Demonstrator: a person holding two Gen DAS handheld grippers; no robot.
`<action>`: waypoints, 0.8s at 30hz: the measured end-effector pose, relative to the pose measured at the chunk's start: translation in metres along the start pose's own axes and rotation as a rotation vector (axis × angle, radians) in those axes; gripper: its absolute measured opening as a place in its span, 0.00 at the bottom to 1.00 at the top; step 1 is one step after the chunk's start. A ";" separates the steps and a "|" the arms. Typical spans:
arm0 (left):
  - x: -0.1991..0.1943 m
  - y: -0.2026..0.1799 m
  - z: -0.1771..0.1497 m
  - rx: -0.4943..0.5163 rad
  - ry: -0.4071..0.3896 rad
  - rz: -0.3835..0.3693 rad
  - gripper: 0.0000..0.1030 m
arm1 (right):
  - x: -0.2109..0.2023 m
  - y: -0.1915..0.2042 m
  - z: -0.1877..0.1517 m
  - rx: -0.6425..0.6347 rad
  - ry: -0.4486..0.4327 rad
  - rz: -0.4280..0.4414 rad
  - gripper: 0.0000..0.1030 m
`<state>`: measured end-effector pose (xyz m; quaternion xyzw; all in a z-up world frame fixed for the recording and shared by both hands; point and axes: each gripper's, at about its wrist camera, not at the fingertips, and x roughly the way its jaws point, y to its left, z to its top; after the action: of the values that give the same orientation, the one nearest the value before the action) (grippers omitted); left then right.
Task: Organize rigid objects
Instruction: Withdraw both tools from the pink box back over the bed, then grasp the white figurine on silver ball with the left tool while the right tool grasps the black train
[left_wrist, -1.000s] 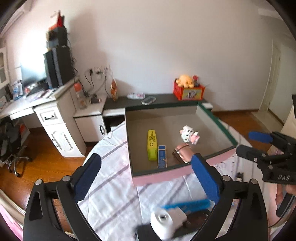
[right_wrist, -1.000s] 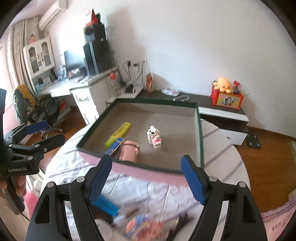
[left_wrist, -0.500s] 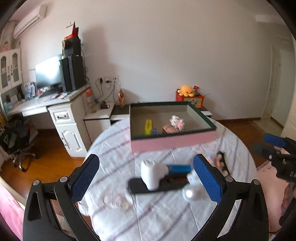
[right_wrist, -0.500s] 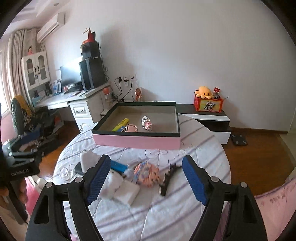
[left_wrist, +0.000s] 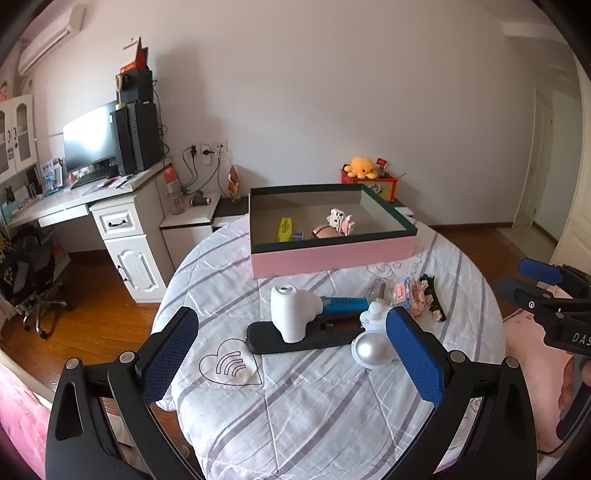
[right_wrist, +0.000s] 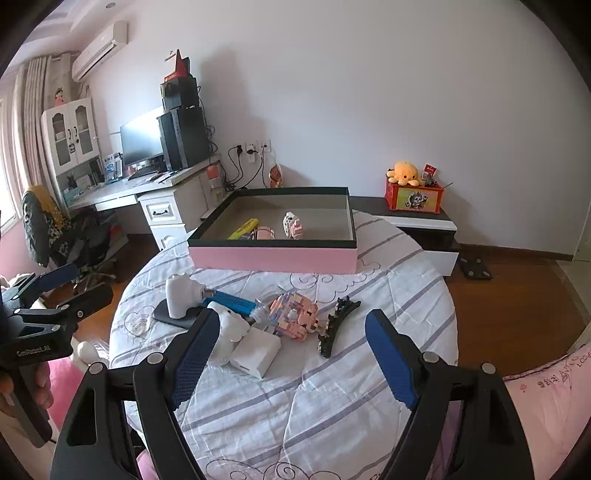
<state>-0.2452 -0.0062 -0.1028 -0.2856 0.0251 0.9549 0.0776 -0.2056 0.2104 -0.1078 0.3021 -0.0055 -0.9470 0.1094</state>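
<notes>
On the round table with the striped white quilted cover (right_wrist: 332, 387), going from our left, we hold the left gripper (left_wrist: 291, 354) released and empty, its blue-padded fingers (left_wrist: 168, 352) spread wide and hanging short of the clutter, which reads to us as lining up a choice. Just ahead of it the white hammer-shaped plastic gadget (left_wrist: 291, 310) stands on the flat black slab (left_wrist: 295, 339), with the blue rectangular box (left_wrist: 343, 304) lying behind it (they overlap, so we judge they must be lifted one at a time). Next come the white figurine with a pearly round base (left_wrist: 371, 343), the white square block (right_wrist: 256, 350), the pink brick-built toy (right_wrist: 293, 317) and the black toothed hair clip (right_wrist: 338, 323), all loose on the cover. Beyond them sits the pink-sided cardboard box with a dark green rim (right_wrist: 273, 258), already holding a yellow marker (right_wrist: 243, 229), a pink round case (right_wrist: 263, 233) and a small pink-and-white brick figure (right_wrist: 293, 226), plainly the collecting place. Our right gripper (right_wrist: 291, 354) is likewise open, grasping nothing, poised near the block and toy.
</notes>
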 end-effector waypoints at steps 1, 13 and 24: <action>0.002 -0.001 0.000 0.003 0.005 0.000 1.00 | 0.002 0.000 -0.001 -0.001 0.006 0.000 0.80; 0.053 -0.032 -0.024 0.060 0.146 -0.074 1.00 | 0.027 -0.016 -0.021 0.028 0.093 -0.007 0.80; 0.100 -0.063 -0.028 0.070 0.212 -0.111 1.00 | 0.056 -0.043 -0.039 0.086 0.178 0.000 0.80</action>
<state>-0.3019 0.0671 -0.1810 -0.3833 0.0504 0.9120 0.1371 -0.2368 0.2424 -0.1747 0.3894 -0.0365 -0.9153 0.0966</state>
